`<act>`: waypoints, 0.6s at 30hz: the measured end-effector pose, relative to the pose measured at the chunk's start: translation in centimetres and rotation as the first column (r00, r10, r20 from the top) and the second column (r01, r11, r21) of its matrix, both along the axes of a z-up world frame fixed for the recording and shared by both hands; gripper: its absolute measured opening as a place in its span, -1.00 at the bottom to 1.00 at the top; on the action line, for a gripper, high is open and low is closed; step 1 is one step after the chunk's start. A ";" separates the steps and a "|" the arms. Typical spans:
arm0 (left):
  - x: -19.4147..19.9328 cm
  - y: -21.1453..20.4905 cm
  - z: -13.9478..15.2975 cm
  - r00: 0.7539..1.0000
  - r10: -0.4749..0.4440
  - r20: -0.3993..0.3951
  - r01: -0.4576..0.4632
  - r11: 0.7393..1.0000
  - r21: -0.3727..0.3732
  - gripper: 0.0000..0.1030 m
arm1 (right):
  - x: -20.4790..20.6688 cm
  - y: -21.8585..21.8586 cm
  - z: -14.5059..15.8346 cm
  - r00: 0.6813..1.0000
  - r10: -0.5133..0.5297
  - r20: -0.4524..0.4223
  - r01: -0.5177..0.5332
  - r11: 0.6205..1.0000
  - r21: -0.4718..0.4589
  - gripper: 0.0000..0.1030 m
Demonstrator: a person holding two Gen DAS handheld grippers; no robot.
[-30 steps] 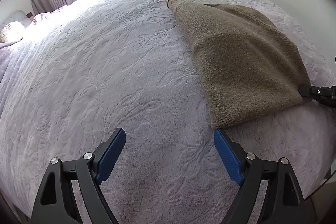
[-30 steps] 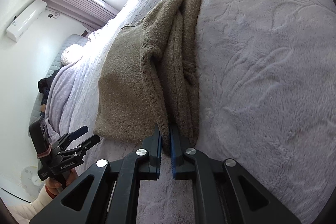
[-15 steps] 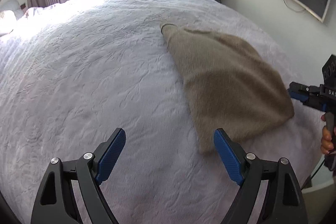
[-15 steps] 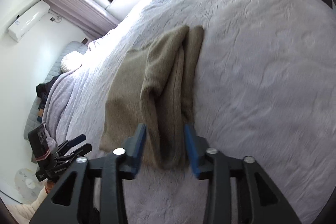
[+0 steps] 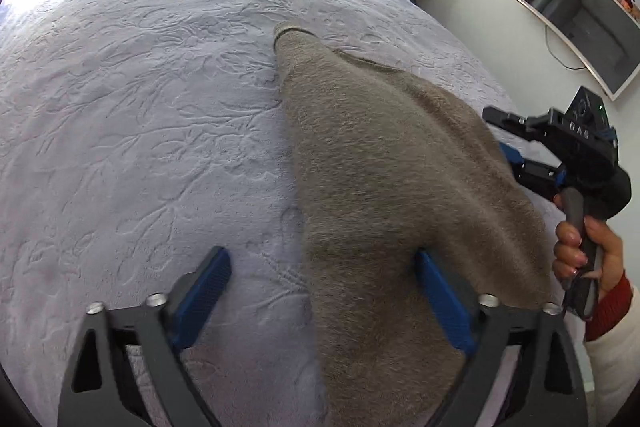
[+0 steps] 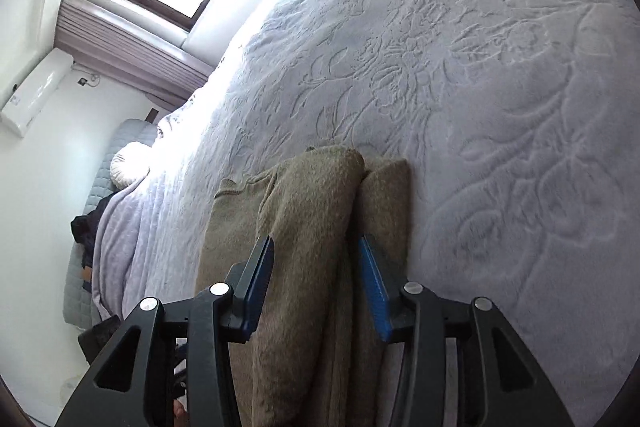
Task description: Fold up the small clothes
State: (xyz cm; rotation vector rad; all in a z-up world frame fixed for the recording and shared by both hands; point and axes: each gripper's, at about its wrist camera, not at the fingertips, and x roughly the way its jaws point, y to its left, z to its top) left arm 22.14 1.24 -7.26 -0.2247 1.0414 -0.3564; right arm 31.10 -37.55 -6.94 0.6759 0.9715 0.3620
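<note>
Left gripper at the bottom of its view is still spreading, pads clear of the sweater lying mid-frame on the bed. Right gripper straddles the folded sleeves, jaws half apart, not pinching. My worry - close too shallow and only the top layer lifts, undoing the fold.

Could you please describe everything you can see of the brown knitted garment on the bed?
The brown garment is a fuzzy, thick knit, taupe, folded into long layered rolls, lying on the embossed lilac bedspread. One end narrows toward the bed's middle. It runs between both grippers' open blue pads; neither presses it.
</note>
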 end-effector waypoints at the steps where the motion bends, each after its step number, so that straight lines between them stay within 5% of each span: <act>1: 0.1 0.0 -0.1 1.000 -0.005 0.001 0.005 1.000 -0.005 0.91 | 0.5 0.3 -0.1 1.000 0.007 -0.002 -0.007 1.000 0.007 -0.07; 3: 0.1 0.0 -0.1 1.000 -0.010 -0.002 0.010 1.000 -0.009 0.91 | 1.2 0.9 -0.5 1.000 0.021 -0.024 -0.021 1.000 -0.019 -0.30; 4: 0.1 0.1 -0.1 1.000 -0.011 -0.004 0.011 1.000 -0.010 0.91 | 1.3 1.2 -0.4 0.999 0.020 -0.025 -0.021 0.998 -0.065 -0.61; 7: 0.0 -0.2 0.3 1.000 -0.026 0.006 0.026 1.000 0.007 0.91 | 0.3 1.7 1.8 0.998 0.030 0.056 -0.020 0.983 -0.181 -0.84; 10: -0.2 -0.9 0.3 0.998 -0.050 0.029 0.049 0.998 0.040 0.91 | -0.5 1.8 3.3 0.994 0.050 0.093 -0.022 0.961 -0.275 -0.84; 14: -0.5 -1.5 -0.1 0.998 -0.048 0.032 0.046 0.998 0.052 0.91 | 0.3 1.5 0.5 0.999 0.032 0.010 -0.026 0.938 -0.347 -0.82; 18: -0.7 -1.6 -0.1 0.998 -0.049 0.028 0.047 0.996 0.073 0.91 | -0.4 -0.9 0.0 0.999 -0.054 -0.005 0.052 0.982 -0.181 -0.67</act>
